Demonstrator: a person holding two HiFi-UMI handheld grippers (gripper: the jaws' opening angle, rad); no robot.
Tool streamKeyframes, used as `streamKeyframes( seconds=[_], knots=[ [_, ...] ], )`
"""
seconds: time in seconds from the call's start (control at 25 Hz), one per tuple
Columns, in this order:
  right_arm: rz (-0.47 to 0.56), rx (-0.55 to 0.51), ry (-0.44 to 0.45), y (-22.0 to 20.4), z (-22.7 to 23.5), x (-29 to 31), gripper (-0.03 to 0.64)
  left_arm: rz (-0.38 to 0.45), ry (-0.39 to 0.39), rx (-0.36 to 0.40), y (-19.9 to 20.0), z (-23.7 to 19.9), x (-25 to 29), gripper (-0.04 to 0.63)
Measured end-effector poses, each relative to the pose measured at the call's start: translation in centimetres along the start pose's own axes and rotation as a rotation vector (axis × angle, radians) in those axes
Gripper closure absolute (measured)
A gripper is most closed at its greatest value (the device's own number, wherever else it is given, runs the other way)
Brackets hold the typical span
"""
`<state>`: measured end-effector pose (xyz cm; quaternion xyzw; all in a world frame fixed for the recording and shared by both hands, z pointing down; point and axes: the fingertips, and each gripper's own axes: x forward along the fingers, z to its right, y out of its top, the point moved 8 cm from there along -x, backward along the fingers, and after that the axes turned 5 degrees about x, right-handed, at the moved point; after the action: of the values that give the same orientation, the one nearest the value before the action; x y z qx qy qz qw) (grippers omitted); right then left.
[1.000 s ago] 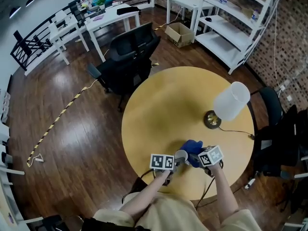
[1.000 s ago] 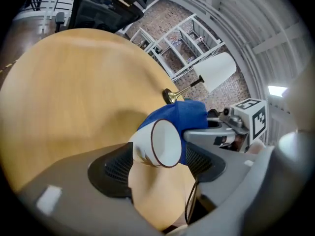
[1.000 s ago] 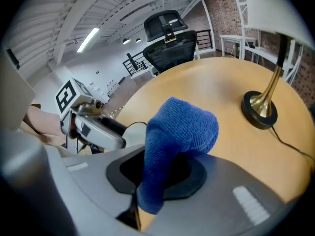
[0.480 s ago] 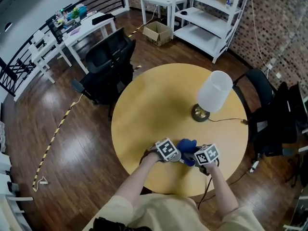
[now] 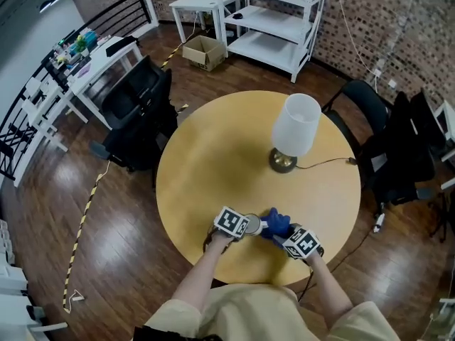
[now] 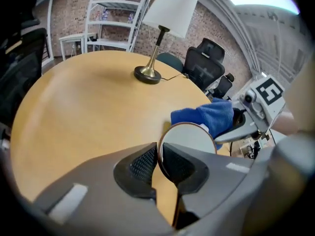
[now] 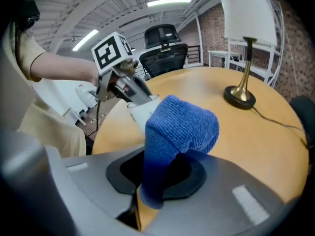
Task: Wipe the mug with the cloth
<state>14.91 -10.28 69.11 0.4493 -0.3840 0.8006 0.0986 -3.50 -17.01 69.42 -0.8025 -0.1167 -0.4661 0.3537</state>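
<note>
A white mug (image 6: 189,138) with a thin brown rim lies tipped near the round table's front edge, its mouth facing the left gripper view. My left gripper (image 6: 158,163) is shut on the mug's rim, one pad inside and one outside. My right gripper (image 7: 157,173) is shut on a blue cloth (image 7: 179,127), which bulges out above its jaws. The cloth (image 5: 276,222) touches the mug (image 5: 253,224) on its right side. In the head view the left gripper (image 5: 244,226) and the right gripper (image 5: 286,234) sit close together.
The yellow round table (image 5: 213,155) carries a brass-footed lamp (image 5: 291,130) with a white shade, its cable running to the right edge. Black office chairs (image 5: 135,109) stand to the left and others (image 5: 398,148) to the right. A white shelf unit (image 5: 270,20) stands behind.
My left gripper moved right up to the mug and took hold of its rim. The cloth in the right gripper stayed against the mug. The head view swung to the left.
</note>
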Motion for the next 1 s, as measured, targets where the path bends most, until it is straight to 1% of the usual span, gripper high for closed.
streamKeyframes(
  seconds=[0.04, 0.08, 0.12, 0.16, 0.2, 0.24, 0.28, 0.36, 0.44, 0.52, 0.64, 0.72, 0.8, 0.88, 1.0],
  knots=[
    [0.014, 0.059, -0.01, -0.8, 0.1, 0.0, 0.545, 0.006, -0.005, -0.006, -0.2, -0.1, 0.0, 0.564],
    [0.051, 0.129, -0.037, -1.2, 0.4, -0.5, 0.545, 0.009, -0.007, -0.006, -0.4, 0.0, -0.1, 0.565],
    [0.103, 0.194, -0.085, -1.2, 0.7, -1.5, 0.545, 0.009, -0.007, -0.003, -0.4, 0.2, 0.0, 0.565],
    [0.163, 0.233, -0.146, -0.6, 0.9, -3.0, 0.545, 0.006, -0.006, -0.003, -0.5, 0.4, 0.0, 0.565],
    [0.222, 0.238, -0.203, 0.5, 0.6, -4.5, 0.545, 0.003, -0.004, -0.005, -0.4, 0.5, 0.0, 0.565],
    [0.272, 0.212, -0.239, 1.8, 0.0, -5.8, 0.545, 0.0, -0.002, -0.011, -0.4, 0.6, -0.1, 0.565],
    [0.304, 0.167, -0.249, 3.2, -1.0, -6.5, 0.545, -0.001, 0.002, -0.017, -0.5, 0.7, -0.1, 0.565],
    [0.302, 0.051, -0.208, 5.6, -3.1, -5.6, 0.545, 0.0, 0.012, -0.032, -0.6, 0.6, -0.2, 0.565],
    [0.248, -0.045, -0.152, 6.5, -5.0, -2.7, 0.545, 0.005, 0.021, -0.049, -0.8, 0.5, -0.3, 0.565],
    [0.218, -0.073, -0.142, 6.4, -5.7, -0.6, 0.545, 0.008, 0.02, -0.068, -0.9, 0.7, -0.2, 0.565],
    [0.25, -0.009, -0.186, 5.7, -4.9, -0.2, 0.546, 0.02, 0.01, -0.101, -1.2, 0.6, -0.3, 0.565],
    [0.255, 0.038, -0.217, 5.3, -3.8, -0.4, 0.546, 0.033, 0.008, -0.093, -1.3, 0.5, -0.3, 0.565],
    [0.264, 0.096, -0.213, 4.9, -2.6, -0.5, 0.546, 0.045, 0.009, -0.09, -1.1, 0.5, -0.2, 0.563],
    [0.286, 0.165, -0.196, 4.6, -1.8, -0.6, 0.546, 0.044, 0.01, -0.102, -0.9, 0.5, -0.2, 0.561],
    [0.332, 0.302, -0.191, 3.4, -0.5, -0.8, 0.546, 0.034, 0.012, -0.106, -0.9, 0.7, -0.1, 0.561]
  ],
)
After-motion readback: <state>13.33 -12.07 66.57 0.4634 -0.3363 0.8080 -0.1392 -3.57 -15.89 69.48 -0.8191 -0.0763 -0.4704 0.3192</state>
